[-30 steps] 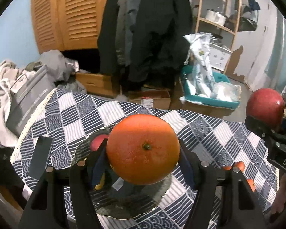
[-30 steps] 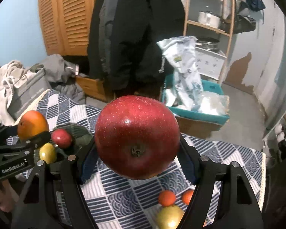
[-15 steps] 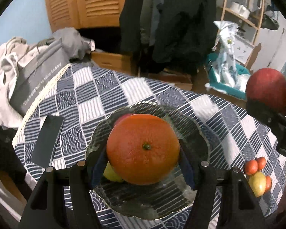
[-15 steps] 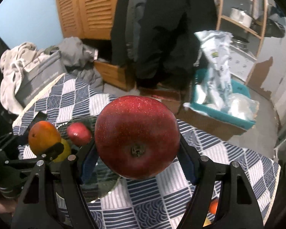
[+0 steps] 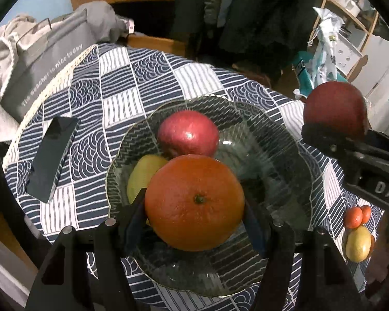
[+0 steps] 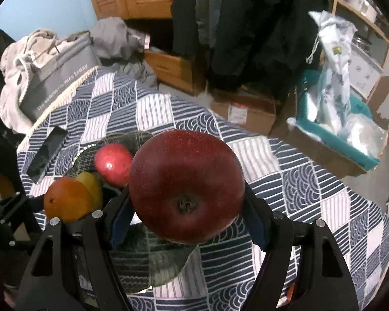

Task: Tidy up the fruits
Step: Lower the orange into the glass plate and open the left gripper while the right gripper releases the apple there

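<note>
My left gripper (image 5: 194, 207) is shut on a large orange (image 5: 194, 202), held over the near part of a glass bowl (image 5: 272, 155). Inside the bowl lie a red apple (image 5: 188, 133) and a yellow-green fruit (image 5: 140, 173), partly hidden by the orange. My right gripper (image 6: 186, 207) is shut on a dark red apple (image 6: 186, 186), above the bowl's right rim (image 6: 153, 267). The left wrist view shows that apple (image 5: 334, 108) at the right, over the bowl's edge. The right wrist view shows the orange (image 6: 66, 199) at lower left.
A dark phone (image 5: 51, 158) lies on the chequered tablecloth (image 5: 132, 77) left of the bowl. Two small tangerines (image 5: 358, 216) and a yellow fruit (image 5: 358, 243) sit right of it. A grey bag (image 5: 46, 59) and clothes border the far left table edge.
Both grippers have come down and tilted toward the bowl with their fruit still held. The right gripper has also moved left, closer to the bowl, which now fills more of each view.
</note>
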Motion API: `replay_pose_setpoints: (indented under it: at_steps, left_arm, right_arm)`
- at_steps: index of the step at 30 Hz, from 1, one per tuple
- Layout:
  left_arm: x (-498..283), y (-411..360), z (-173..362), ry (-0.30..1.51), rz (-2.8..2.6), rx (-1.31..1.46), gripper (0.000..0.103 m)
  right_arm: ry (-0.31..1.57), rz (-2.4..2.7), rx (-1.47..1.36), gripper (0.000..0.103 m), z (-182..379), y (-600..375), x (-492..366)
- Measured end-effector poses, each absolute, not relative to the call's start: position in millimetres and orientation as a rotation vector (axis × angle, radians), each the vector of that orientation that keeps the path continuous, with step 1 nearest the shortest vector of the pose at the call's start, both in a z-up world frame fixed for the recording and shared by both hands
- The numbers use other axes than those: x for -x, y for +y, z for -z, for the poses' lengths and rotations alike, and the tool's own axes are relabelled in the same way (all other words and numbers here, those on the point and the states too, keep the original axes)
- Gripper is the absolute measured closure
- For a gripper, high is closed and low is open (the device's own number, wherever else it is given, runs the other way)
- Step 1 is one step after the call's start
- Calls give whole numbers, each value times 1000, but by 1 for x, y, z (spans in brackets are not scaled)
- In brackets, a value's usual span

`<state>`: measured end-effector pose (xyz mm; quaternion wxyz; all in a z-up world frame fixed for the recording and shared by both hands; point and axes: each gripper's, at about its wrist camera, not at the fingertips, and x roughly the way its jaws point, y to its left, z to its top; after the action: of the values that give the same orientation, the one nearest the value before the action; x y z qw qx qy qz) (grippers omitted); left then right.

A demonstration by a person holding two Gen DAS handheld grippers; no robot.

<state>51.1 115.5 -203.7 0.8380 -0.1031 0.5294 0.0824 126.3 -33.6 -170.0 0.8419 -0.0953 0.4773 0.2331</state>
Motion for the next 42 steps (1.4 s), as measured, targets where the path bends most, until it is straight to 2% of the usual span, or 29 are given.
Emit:
replay_pose_setpoints:
  at_steps: [21,23,28,42]
  left_arm:
    - [-52,113,222,1176,-198,203,32]
    - [-53,112,224,1191,-186,200,27]
    - [-52,111,221,1173,-209,174,23]
    - [-47,114,211,1158,-196,201,23]
  right_arm:
    - [1141,-505,257,28,214,-22,-130]
    - [1147,-509,255,28,215,-23,-130]
    - [1162,-514,259,27,217,-20,-128]
    - [1163,-549,227,27,215,-18,-124]
